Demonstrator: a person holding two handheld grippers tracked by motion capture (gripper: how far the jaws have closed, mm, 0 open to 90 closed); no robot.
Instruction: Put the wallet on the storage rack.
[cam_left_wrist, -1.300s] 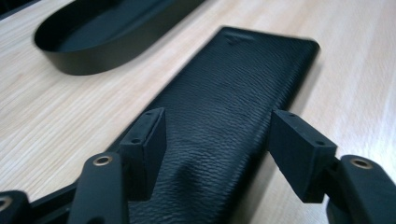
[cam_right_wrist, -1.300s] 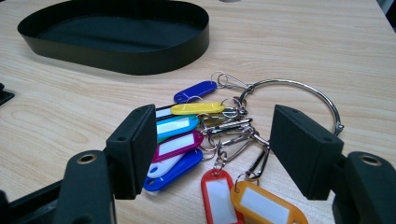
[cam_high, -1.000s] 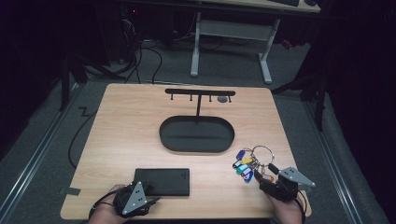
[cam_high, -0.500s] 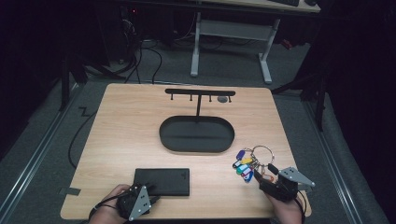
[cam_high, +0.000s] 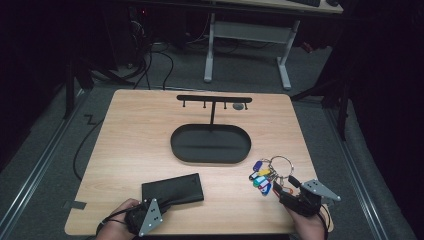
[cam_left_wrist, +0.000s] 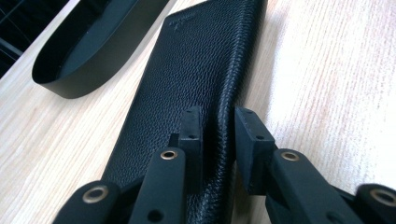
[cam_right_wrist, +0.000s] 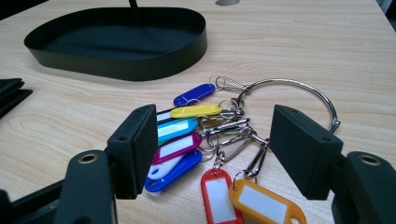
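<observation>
The counter (cam_high: 130, 150) carries a black oval tray (cam_high: 210, 143) near its middle, with a hook rack (cam_high: 214, 100) rising from the tray's far side. A black leather wallet (cam_high: 172, 188) lies flat on the counter, nearer the person than the tray and to its left. A key ring (cam_high: 270, 175) with coloured tags lies nearer than the tray and to its right.

The left gripper (cam_high: 159, 207) sits at the wallet's near edge. Its fingers (cam_left_wrist: 191, 128) have just been closing and now stand narrow, one over the wallet's top face and one beside its folded edge, which lies between them; whether they press it I cannot tell.

The right gripper (cam_high: 281, 189) rests just nearer than the key ring, its fingers (cam_right_wrist: 135, 144) wide apart, holding nothing, the tags lying between and ahead of them.
</observation>
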